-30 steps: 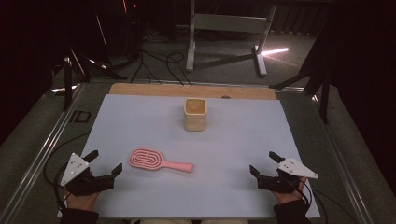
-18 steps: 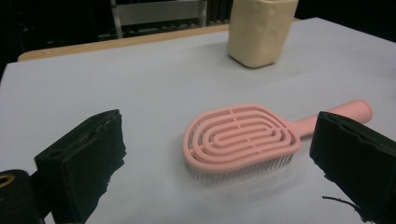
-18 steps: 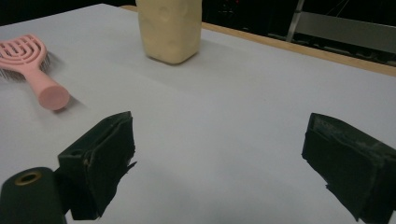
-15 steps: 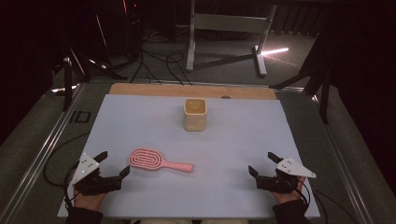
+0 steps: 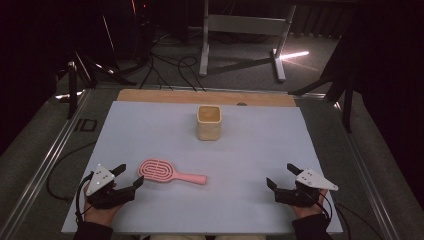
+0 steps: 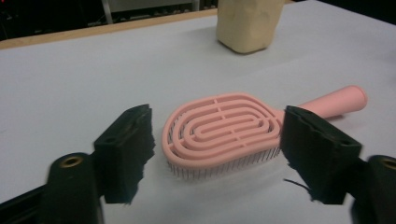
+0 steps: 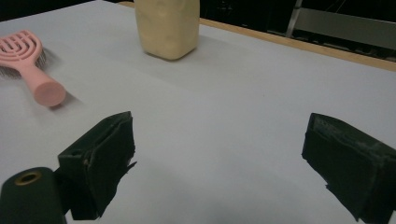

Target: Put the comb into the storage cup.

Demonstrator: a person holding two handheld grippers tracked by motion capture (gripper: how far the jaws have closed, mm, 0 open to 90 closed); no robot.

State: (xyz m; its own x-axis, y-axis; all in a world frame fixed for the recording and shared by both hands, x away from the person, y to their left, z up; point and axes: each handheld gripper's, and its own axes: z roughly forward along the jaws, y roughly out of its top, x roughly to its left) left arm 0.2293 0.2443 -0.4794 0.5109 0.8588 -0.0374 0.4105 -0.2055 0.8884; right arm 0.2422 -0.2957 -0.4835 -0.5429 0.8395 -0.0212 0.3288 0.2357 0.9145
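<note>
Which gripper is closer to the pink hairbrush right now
Left. The left gripper sits just at the head end of the pink hairbrush, jaws flanking it without pressing. The right gripper rests well off past the handle end.

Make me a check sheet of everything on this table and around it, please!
Surface: pale mat on a table with a wooden far edge.
Job's things: pink hairbrush, bristles down, handle towards the right claw; beige cup upright behind it.
Clutter: nothing seen.
Grippers: left claw at the brush head, jaws either side and just been closing, pads not touching; right claw open, nothing between its jaws.
Cables: one trails from each claw; more on the floor.
Surroundings: dark room, metal stand behind.
</note>
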